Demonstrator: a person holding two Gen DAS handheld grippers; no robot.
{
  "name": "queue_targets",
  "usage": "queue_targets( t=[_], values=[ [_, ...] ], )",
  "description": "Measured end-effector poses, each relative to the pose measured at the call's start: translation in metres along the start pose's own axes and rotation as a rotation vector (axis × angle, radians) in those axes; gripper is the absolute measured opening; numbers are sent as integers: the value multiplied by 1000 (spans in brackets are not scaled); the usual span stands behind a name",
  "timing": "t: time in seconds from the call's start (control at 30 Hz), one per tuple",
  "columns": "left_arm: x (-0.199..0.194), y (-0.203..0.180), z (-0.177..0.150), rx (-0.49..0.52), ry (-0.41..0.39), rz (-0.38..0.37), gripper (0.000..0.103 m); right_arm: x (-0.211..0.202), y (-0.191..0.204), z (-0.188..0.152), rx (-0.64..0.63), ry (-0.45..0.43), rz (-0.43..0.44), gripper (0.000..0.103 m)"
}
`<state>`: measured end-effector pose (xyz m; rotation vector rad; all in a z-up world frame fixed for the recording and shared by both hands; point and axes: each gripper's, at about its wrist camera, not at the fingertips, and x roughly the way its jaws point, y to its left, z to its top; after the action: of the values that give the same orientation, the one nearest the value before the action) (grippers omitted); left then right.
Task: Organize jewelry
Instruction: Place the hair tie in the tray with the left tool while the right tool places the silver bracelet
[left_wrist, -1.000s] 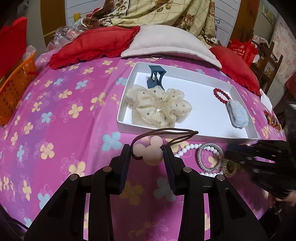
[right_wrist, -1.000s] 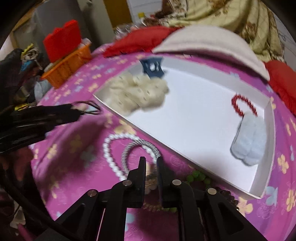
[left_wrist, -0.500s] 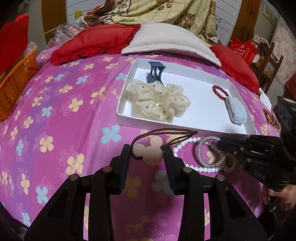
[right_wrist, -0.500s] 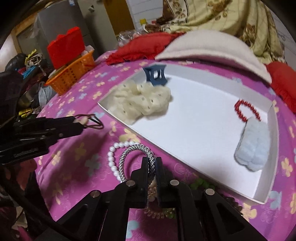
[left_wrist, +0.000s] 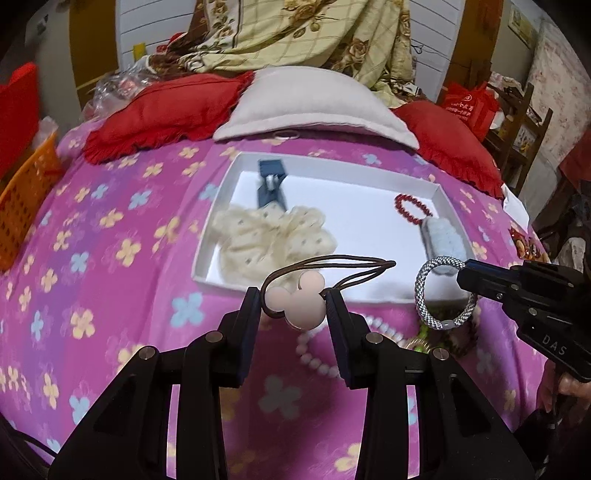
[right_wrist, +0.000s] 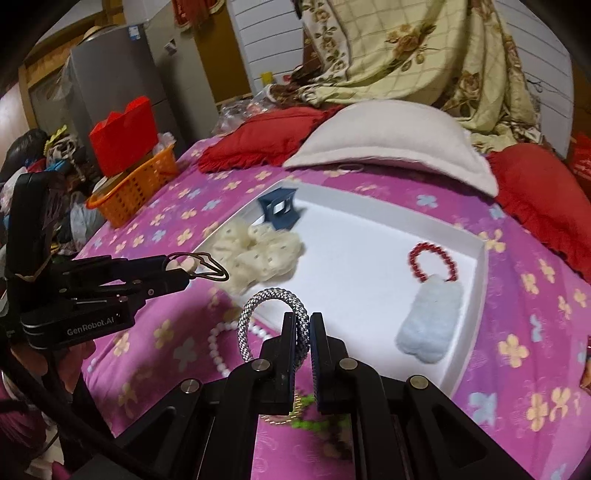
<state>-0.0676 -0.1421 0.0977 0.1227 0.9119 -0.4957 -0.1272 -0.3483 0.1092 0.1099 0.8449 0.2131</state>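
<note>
Left gripper (left_wrist: 293, 301): fingers clenched on the pale mouse-head charm of a brown hair tie (left_wrist: 295, 304); its elastic loops stick out ahead over the near rim of the tray.
Right gripper (right_wrist: 303, 338): fingers pinched tight on a silver braided hair tie (right_wrist: 273, 321), which hangs as an upright ring clear of the bedspread.
White tray (left_wrist: 369, 173): lies on the bed, just beyond both grippers.
Tray contents: a blue claw clip (right_wrist: 279, 210) at the far left corner, a cream dotted scrunchie (left_wrist: 273, 240) just in front of it, a red bead bracelet (right_wrist: 432, 260) on the right, a light blue fuzzy clip (right_wrist: 430, 319) touching the bracelet's near side.
Bedspread (left_wrist: 110, 258): pink with flowers; a white pearl strand (right_wrist: 218, 345) lies on it beside the near tray edge.
Below the right gripper: green beads and a thin coiled piece, possibly another hair tie, too blurred to name.
Far end of bed: red pillows (left_wrist: 166, 110) and a grey-white pillow (left_wrist: 314, 107).
Left of bed: orange basket (right_wrist: 136, 184).
</note>
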Motion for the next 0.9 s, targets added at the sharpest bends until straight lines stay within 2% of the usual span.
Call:
queue_targets(
  t=[0.43,0.67,0.9],
  values=[
    [38,-43,52,67,-2,15,35,11,-53,31,39,0,-85,6],
    [77,-50,82,32,31,9,35,38,-84,57,84,21,-127,6],
    [115,-47,95,-5,65,59,35,84,-100,73,114,78,-126,6]
  ],
)
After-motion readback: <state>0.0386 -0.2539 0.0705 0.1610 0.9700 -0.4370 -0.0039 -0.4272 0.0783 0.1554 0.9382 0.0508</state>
